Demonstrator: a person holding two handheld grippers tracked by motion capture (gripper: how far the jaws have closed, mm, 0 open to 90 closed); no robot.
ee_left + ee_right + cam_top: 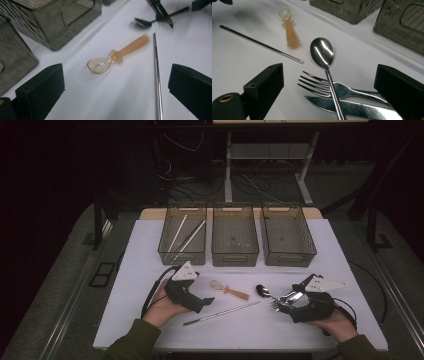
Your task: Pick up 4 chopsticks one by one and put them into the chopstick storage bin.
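Covering the work area, white table (pixel 150 320) carries three grey mesh bins (pixel 235 240) in a row at its far edge; the leftmost holds two pale chopsticks (pixel 187 237). Left gripper (pixel 207 301), jaws wide apart and nothing between them, sits over bare table near the amber plastic spoon (pixel 110 61), which lies flat beside a metal chopstick (pixel 157 82). Right gripper (pixel 281 301), jaws also spread and empty, hovers over stacked cutlery: steel spoon (pixel 323 53) crossing a fork (pixel 319 86) and knife (pixel 352 107)
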